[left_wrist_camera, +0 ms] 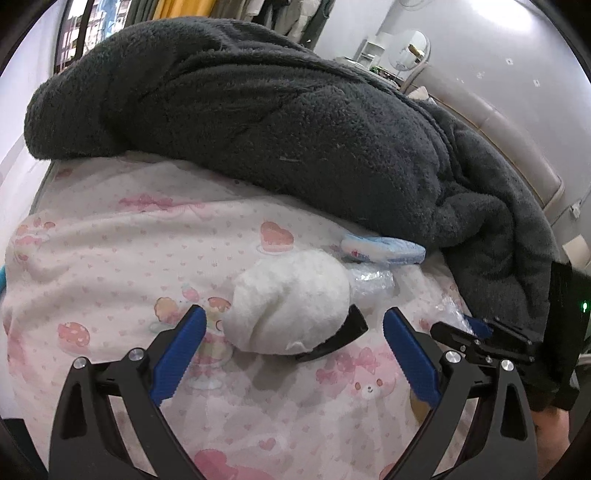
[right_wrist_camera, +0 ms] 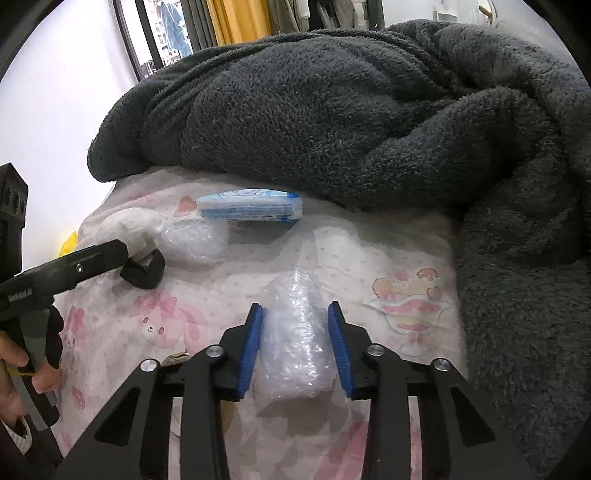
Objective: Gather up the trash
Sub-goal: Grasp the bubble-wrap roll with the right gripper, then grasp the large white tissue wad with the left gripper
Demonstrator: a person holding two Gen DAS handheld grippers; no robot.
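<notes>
On the pink printed bedsheet (left_wrist_camera: 110,266) lie a white fluffy wad (left_wrist_camera: 291,302), a black plastic clip (left_wrist_camera: 332,338), a crumpled clear bubble wrap (left_wrist_camera: 369,280) and a blue-white tissue pack (left_wrist_camera: 382,249). My left gripper (left_wrist_camera: 293,332) is open, its blue pads (left_wrist_camera: 181,354) on both sides of the wad and the clip. My right gripper (right_wrist_camera: 295,332) stands around a roll of bubble wrap (right_wrist_camera: 295,343), pads (right_wrist_camera: 251,347) at its sides with a small gap on the right. The wad (right_wrist_camera: 129,225), clip (right_wrist_camera: 146,271), second wrap (right_wrist_camera: 195,240) and tissue pack (right_wrist_camera: 251,208) show in the right wrist view.
A thick dark grey fleece blanket (left_wrist_camera: 277,110) is heaped across the back and right of the bed (right_wrist_camera: 369,110). A padded headboard (left_wrist_camera: 517,140) and wall lie to the right. A window (right_wrist_camera: 162,33) and hanging clothes are behind. The bed's left edge drops off.
</notes>
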